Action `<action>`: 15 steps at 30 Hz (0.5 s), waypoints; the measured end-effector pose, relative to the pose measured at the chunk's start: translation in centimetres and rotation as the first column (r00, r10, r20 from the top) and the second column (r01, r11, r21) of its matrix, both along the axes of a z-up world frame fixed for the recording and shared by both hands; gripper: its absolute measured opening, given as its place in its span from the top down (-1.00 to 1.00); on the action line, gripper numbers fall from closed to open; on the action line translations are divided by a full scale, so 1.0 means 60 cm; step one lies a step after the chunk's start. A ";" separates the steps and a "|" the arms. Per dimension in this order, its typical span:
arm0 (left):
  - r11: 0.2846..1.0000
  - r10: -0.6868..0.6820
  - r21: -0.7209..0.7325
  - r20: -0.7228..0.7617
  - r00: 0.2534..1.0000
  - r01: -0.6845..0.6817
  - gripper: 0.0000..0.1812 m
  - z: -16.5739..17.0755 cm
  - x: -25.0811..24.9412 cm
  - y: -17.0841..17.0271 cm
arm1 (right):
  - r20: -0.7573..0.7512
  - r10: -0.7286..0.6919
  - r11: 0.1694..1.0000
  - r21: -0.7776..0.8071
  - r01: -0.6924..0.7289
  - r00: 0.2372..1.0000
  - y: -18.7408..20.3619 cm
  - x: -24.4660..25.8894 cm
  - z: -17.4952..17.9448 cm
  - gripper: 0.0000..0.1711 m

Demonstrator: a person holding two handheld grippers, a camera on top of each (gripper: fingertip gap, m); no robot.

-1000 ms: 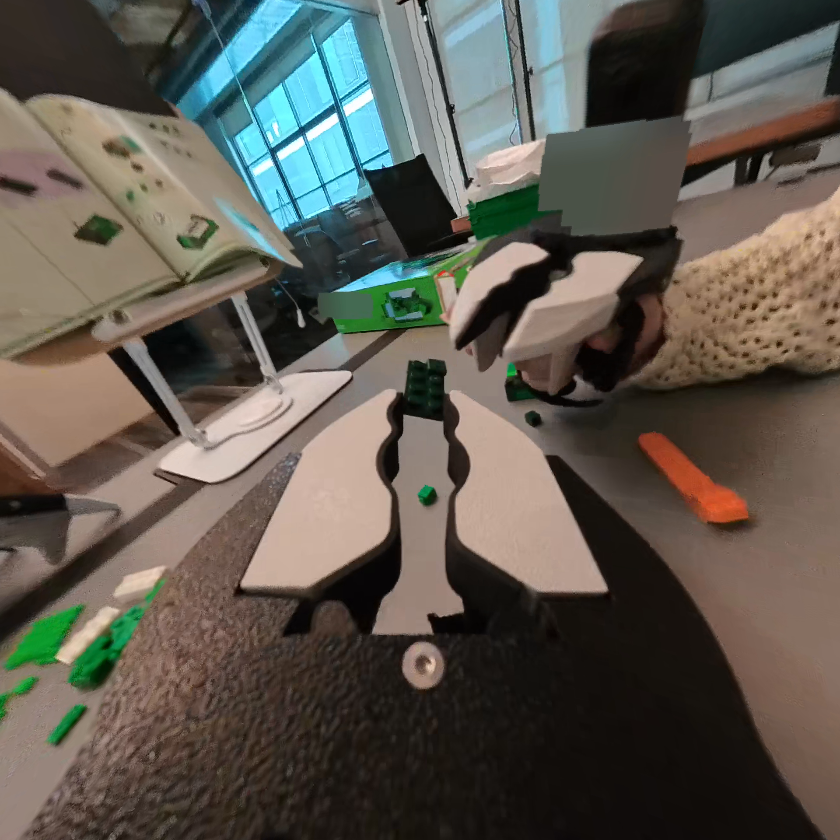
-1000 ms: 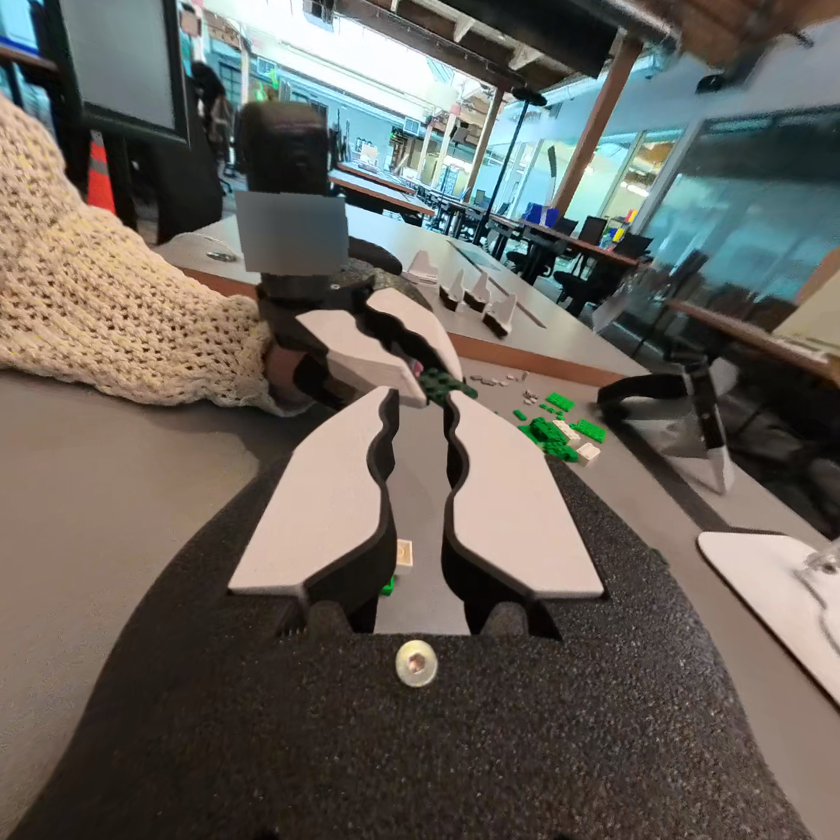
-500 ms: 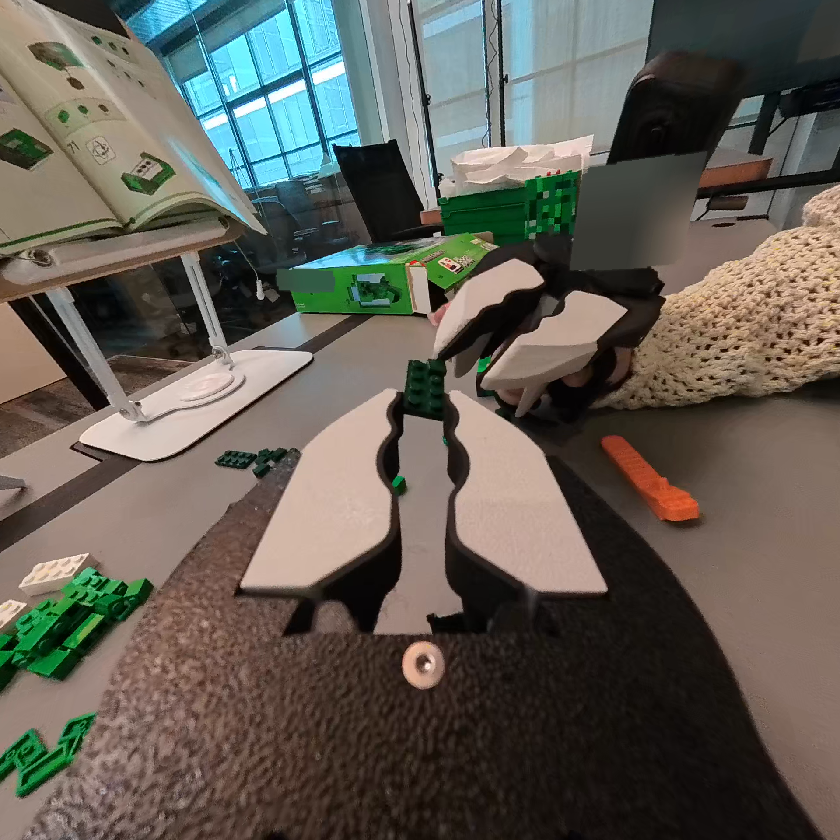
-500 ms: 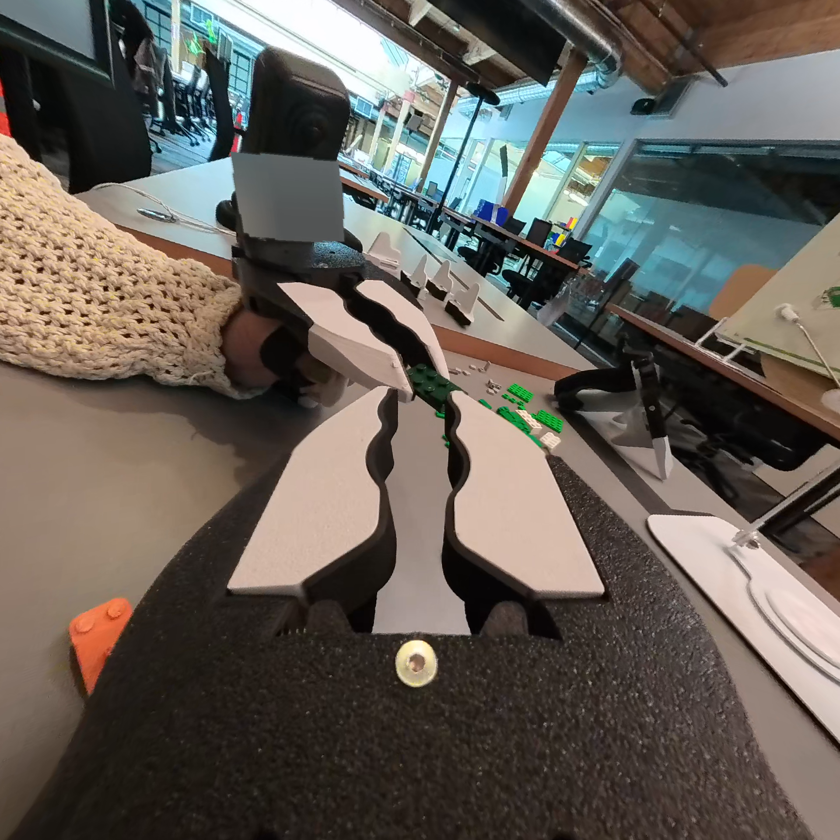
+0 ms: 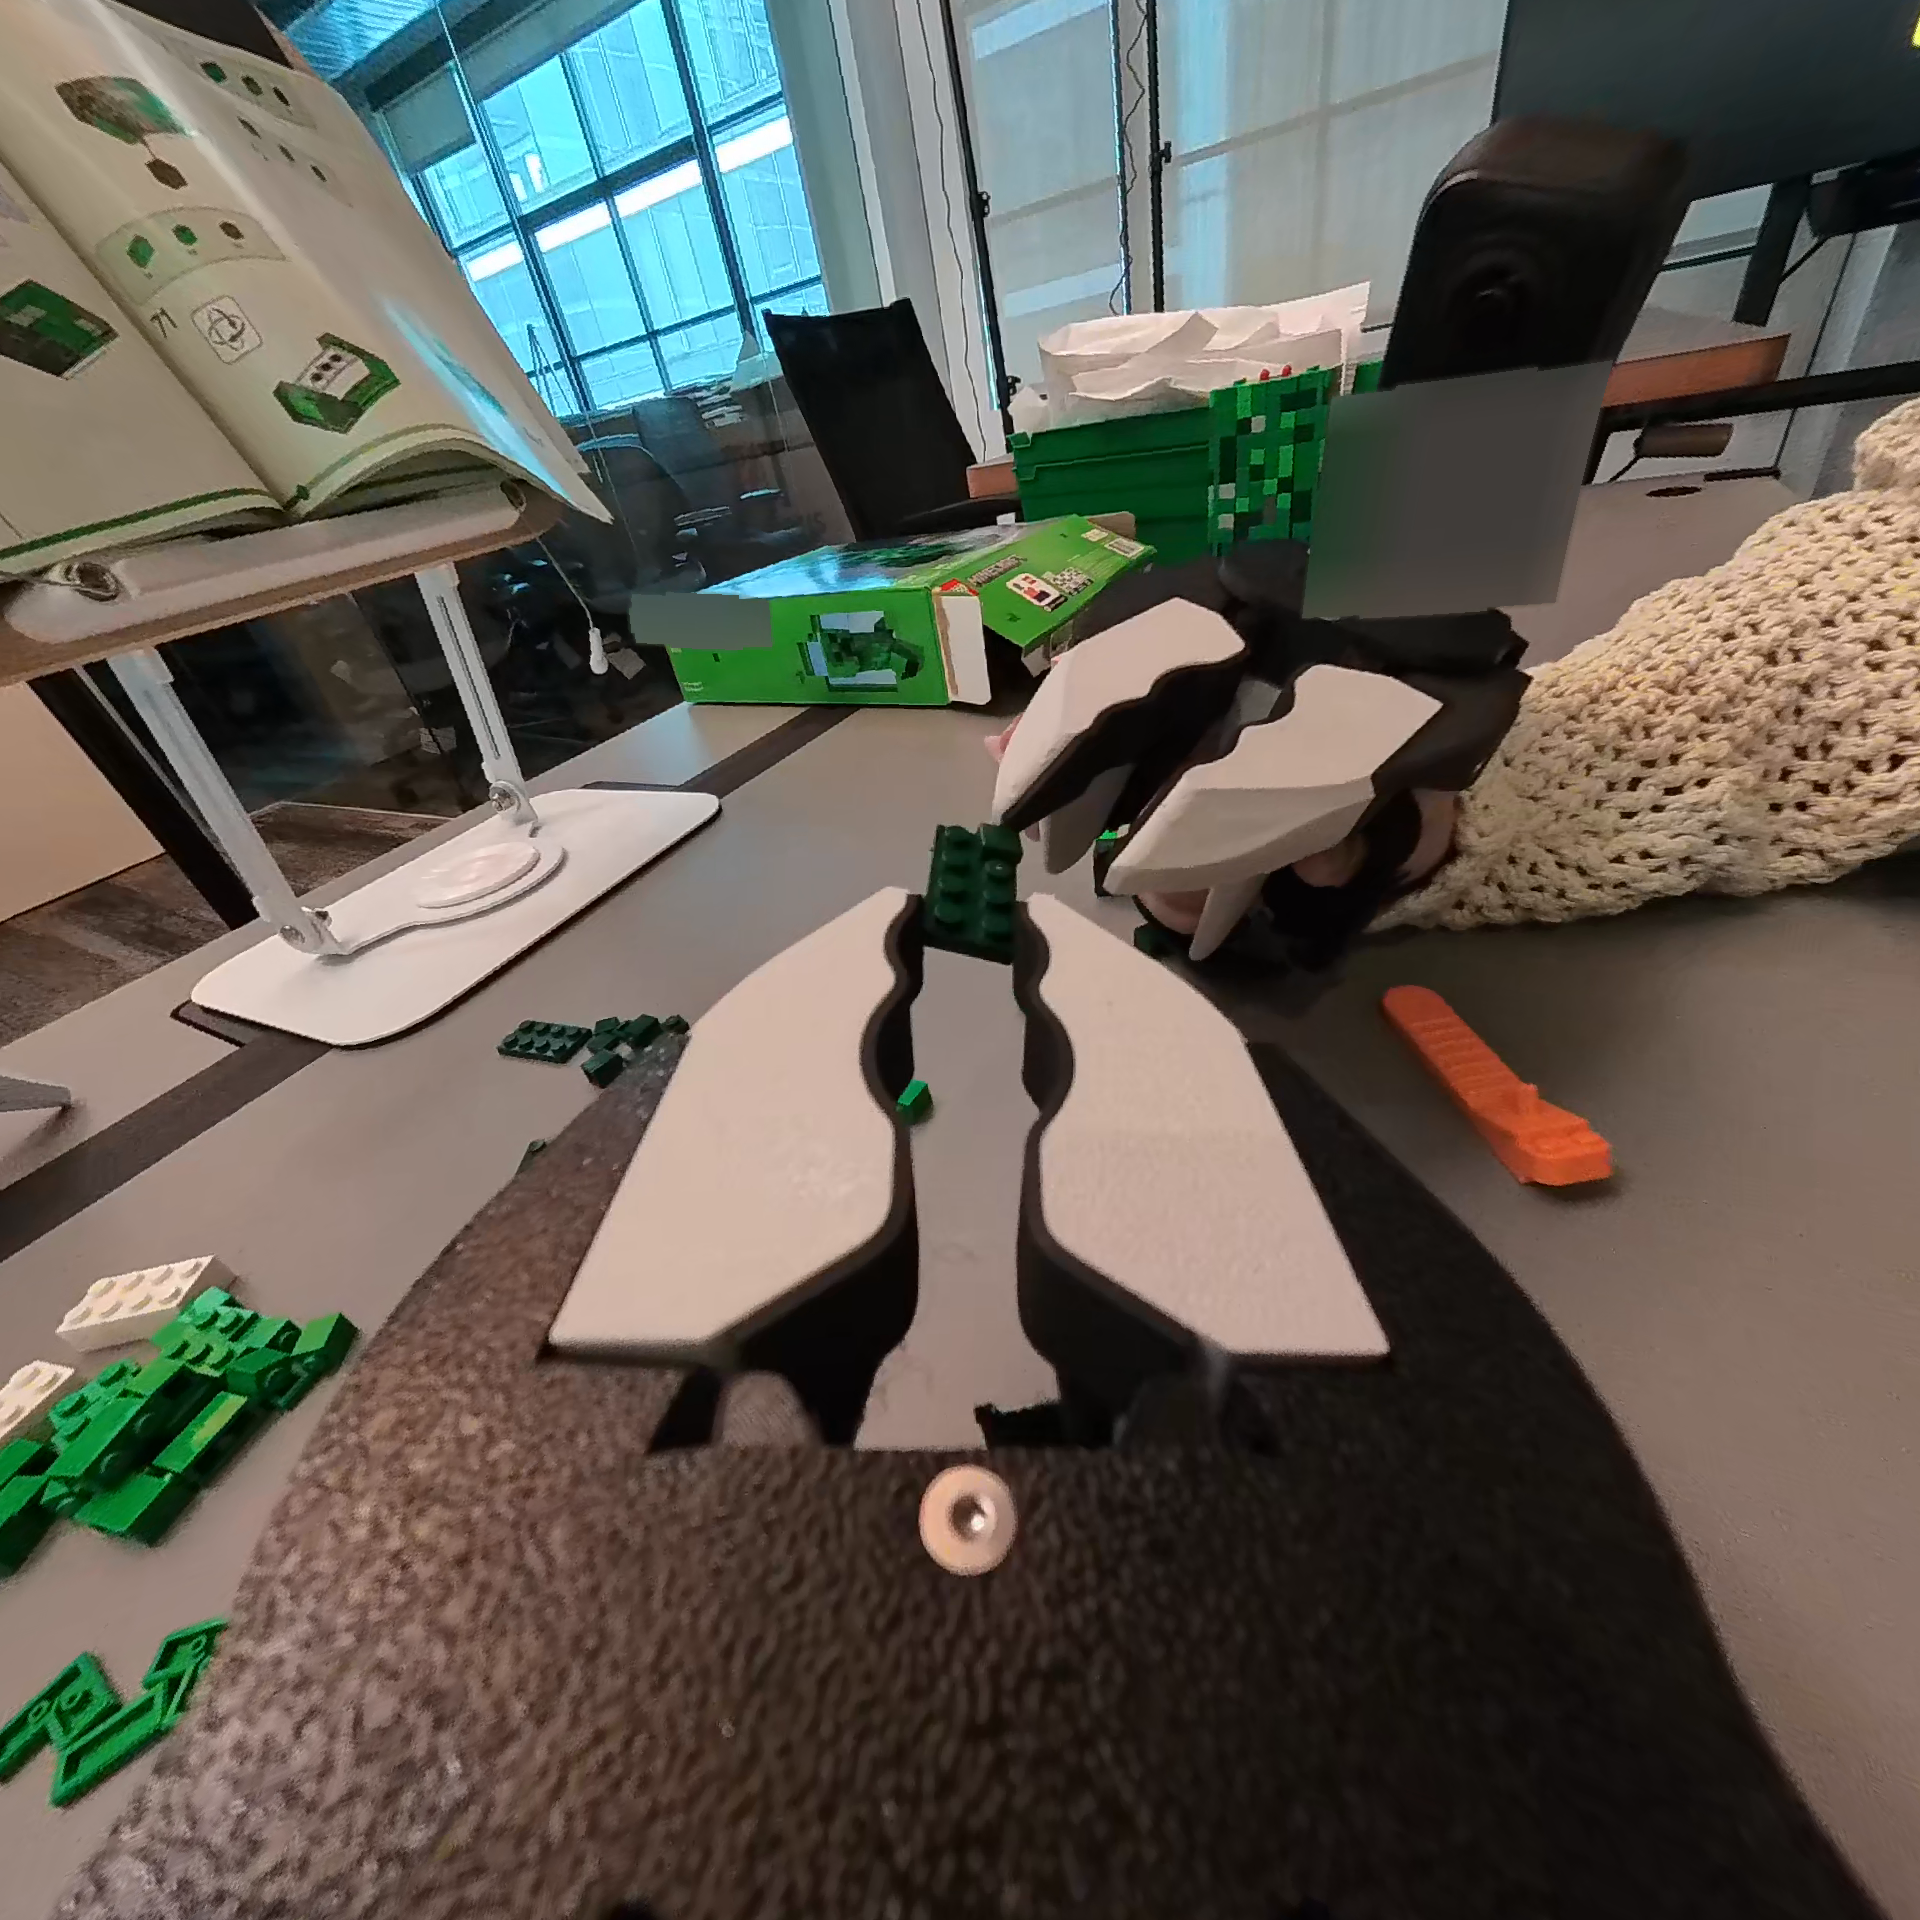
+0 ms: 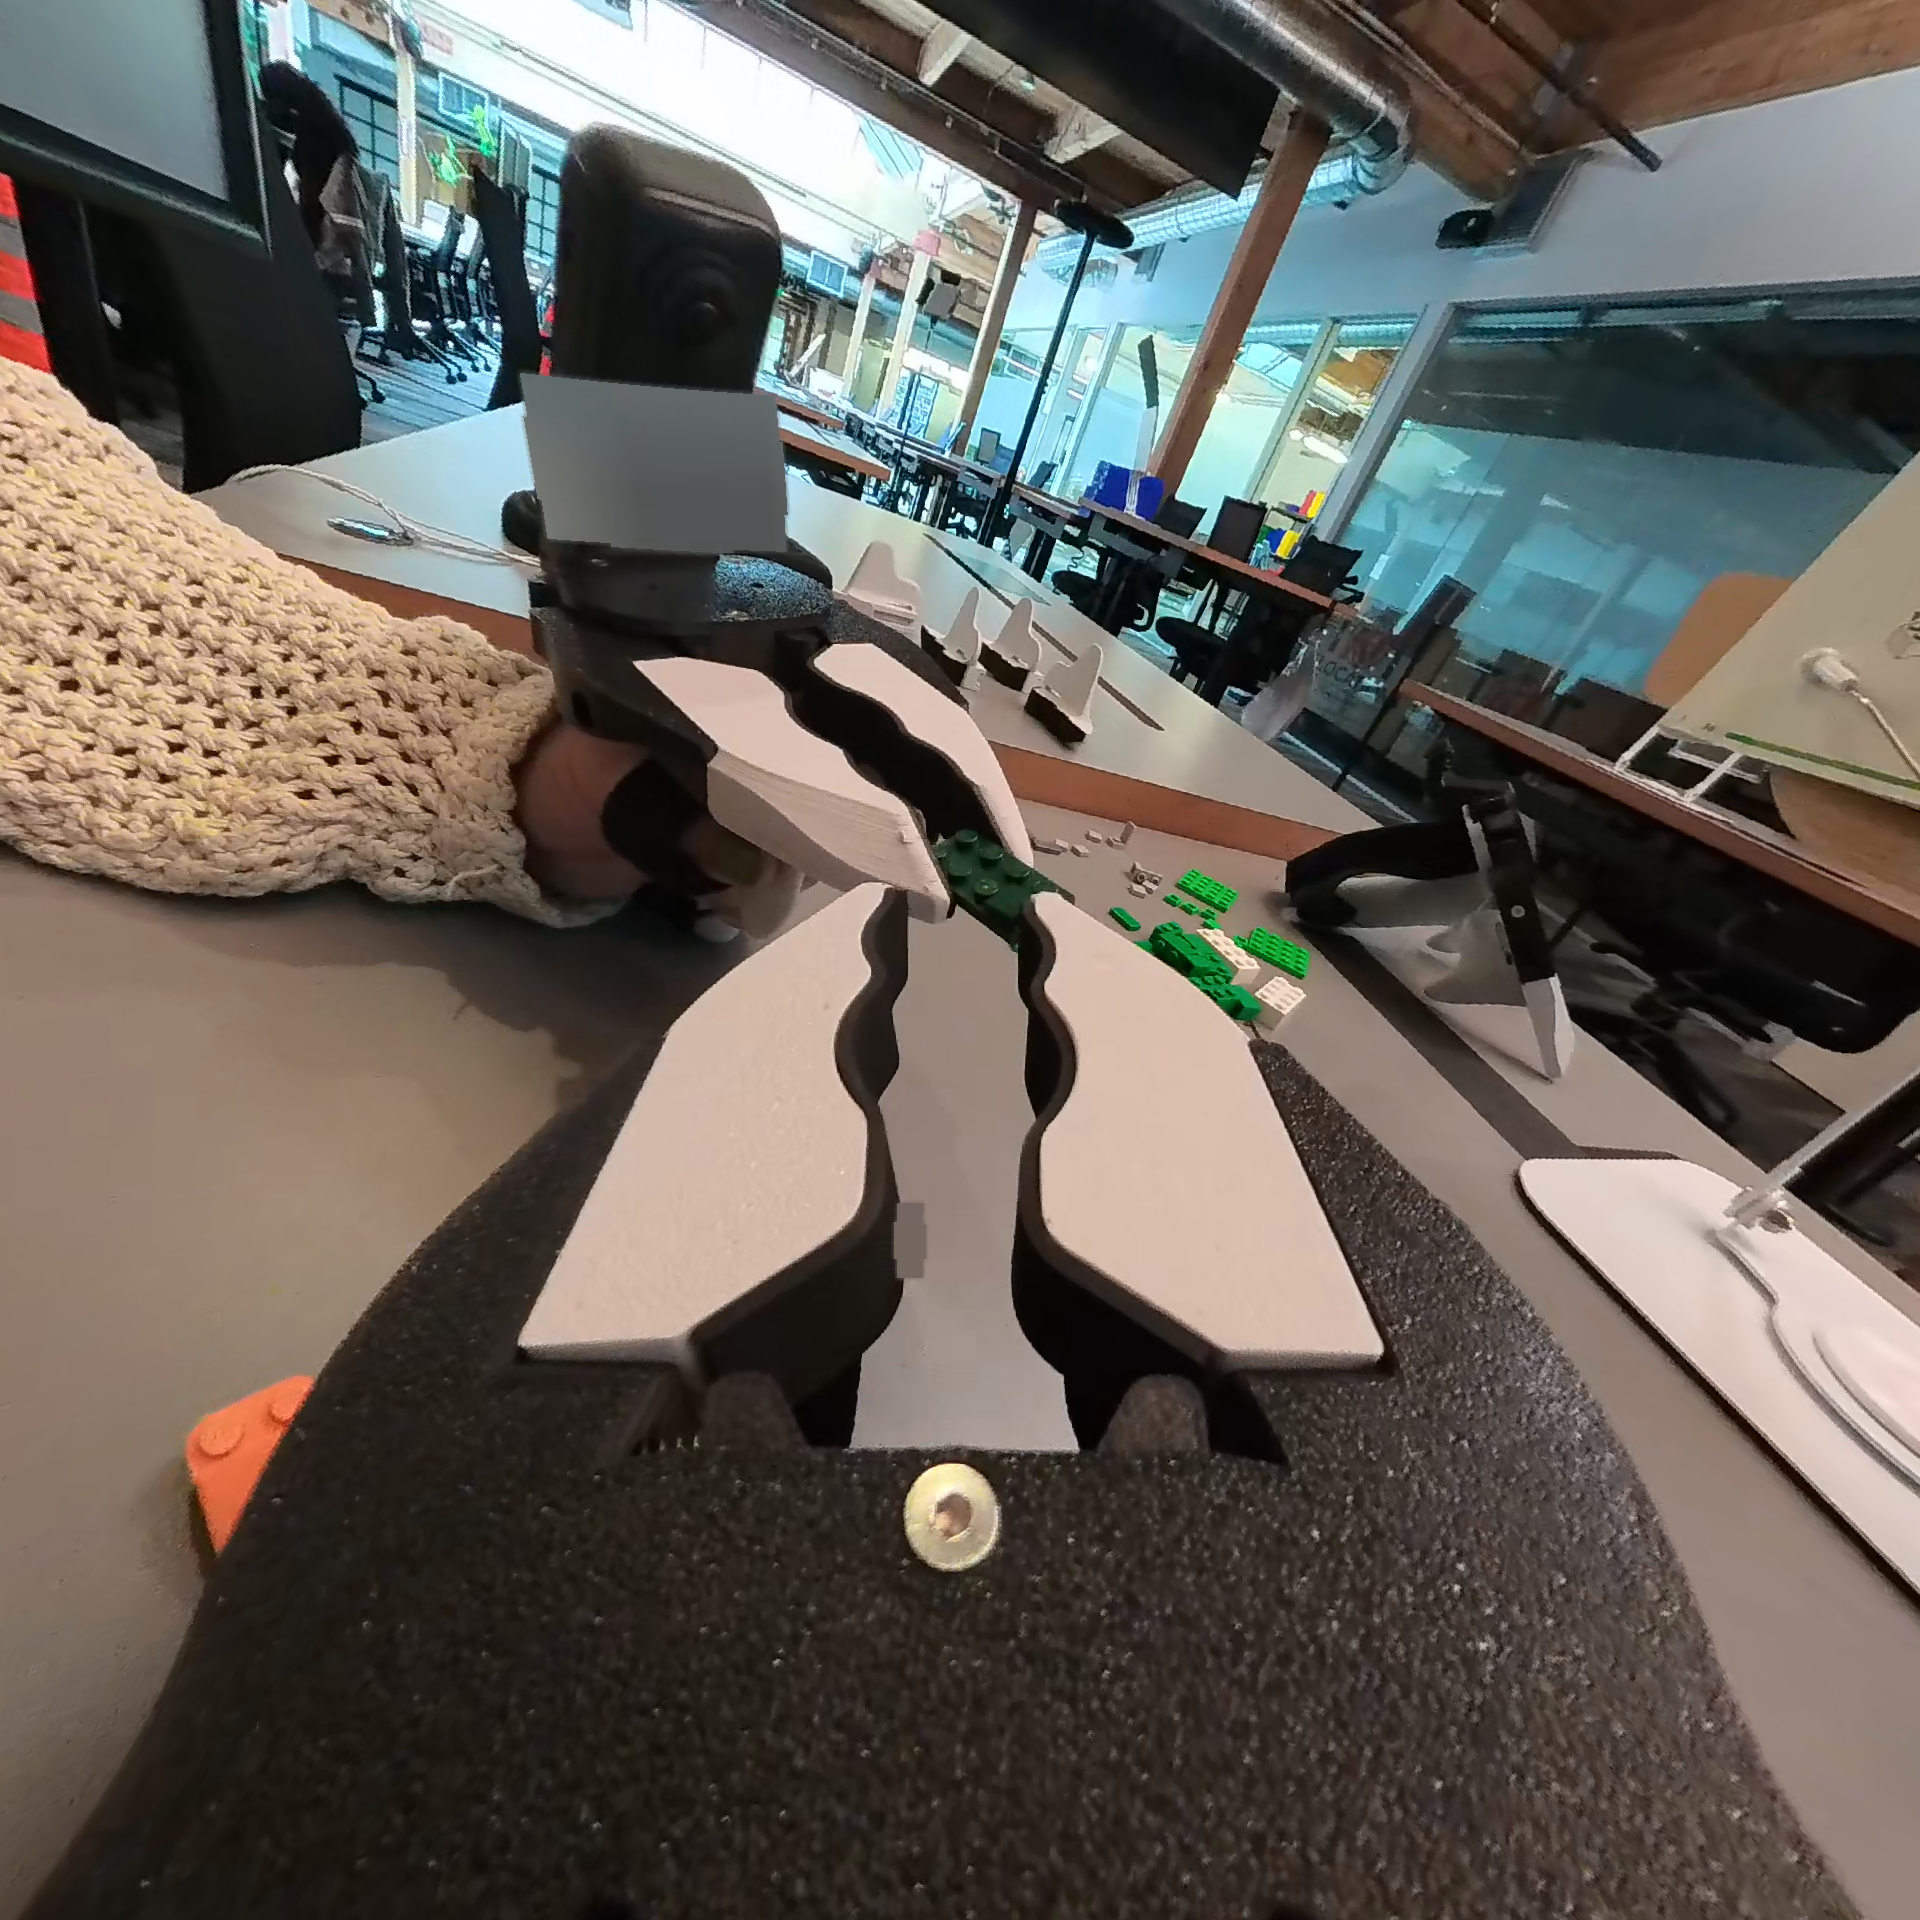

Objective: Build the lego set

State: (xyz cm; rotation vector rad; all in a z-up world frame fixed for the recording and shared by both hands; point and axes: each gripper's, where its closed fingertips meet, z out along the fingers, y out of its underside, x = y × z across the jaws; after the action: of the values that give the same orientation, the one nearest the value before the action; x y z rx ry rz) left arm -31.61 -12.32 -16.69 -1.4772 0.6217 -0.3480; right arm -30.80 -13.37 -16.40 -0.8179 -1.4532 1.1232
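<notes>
My left gripper [image 5: 971, 914] is shut on a dark green studded plate [image 5: 972, 891] and holds it at the fingertips above the grey table [image 5: 1558, 1403]. My right gripper [image 5: 1070, 842] faces it from the right with its jaws a little apart and empty. Its upper fingertip touches the plate's far end. In the right wrist view, the plate [image 6: 987, 878] sits in the left gripper [image 6: 961, 868], just ahead of the right gripper [image 6: 961, 909]. A cream knit sleeve [image 5: 1714, 748] is behind the right gripper.
An orange brick separator [image 5: 1496, 1091] lies to the right. Loose green and white bricks [image 5: 156, 1423] lie at the left, dark green pieces [image 5: 592, 1039] ahead. An instruction booklet [image 5: 208, 312] rests on a white stand [image 5: 457, 914]. A green box [image 5: 862, 634] is behind. My left and right fingertips are right by each other.
The right gripper has moved in until its fingertip meets the plate. The left gripper has kept the plate and turned, so more loose bricks show at the left.
</notes>
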 end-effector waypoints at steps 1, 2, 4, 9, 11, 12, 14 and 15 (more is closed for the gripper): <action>1.000 0.002 0.001 -0.001 1.000 -0.002 0.82 0.000 0.000 0.000 | 0.001 0.000 1.000 -0.002 0.000 1.000 0.000 0.000 0.000 0.76; 1.000 0.004 0.001 -0.002 1.000 -0.004 0.82 0.000 0.000 0.000 | 0.002 -0.001 1.000 -0.003 0.001 1.000 0.000 0.000 -0.001 0.76; 1.000 0.006 0.002 -0.004 1.000 -0.006 0.82 -0.001 0.000 0.001 | -0.004 -0.004 1.000 -0.010 0.004 1.000 0.001 0.000 0.001 0.78; 1.000 0.005 0.003 -0.011 1.000 -0.005 0.82 -0.002 0.001 0.000 | -0.008 -0.004 0.999 -0.036 0.004 1.000 0.005 0.000 0.003 0.83; 1.000 0.004 0.004 -0.010 1.000 -0.004 0.82 -0.002 0.000 0.000 | -0.010 -0.006 0.999 -0.032 0.006 1.000 0.005 0.000 0.003 0.83; 1.000 0.004 0.004 -0.010 1.000 -0.004 0.82 -0.002 0.000 0.000 | -0.009 -0.004 0.999 -0.034 0.004 1.000 0.005 0.000 0.003 0.83; 1.000 0.004 0.005 -0.011 1.000 -0.004 0.82 -0.002 0.000 -0.001 | -0.006 0.001 0.999 -0.039 -0.001 1.000 0.005 0.001 0.003 0.84; 1.000 0.005 0.005 -0.011 1.000 -0.005 0.82 -0.003 0.000 -0.001 | -0.005 0.002 0.999 -0.036 -0.002 1.000 0.004 0.000 0.002 0.83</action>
State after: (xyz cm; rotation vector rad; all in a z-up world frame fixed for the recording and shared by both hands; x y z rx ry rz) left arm -31.62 -12.36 -16.86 -1.4769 0.6274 -0.3346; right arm -30.78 -13.11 -16.26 -0.8390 -1.4335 1.1551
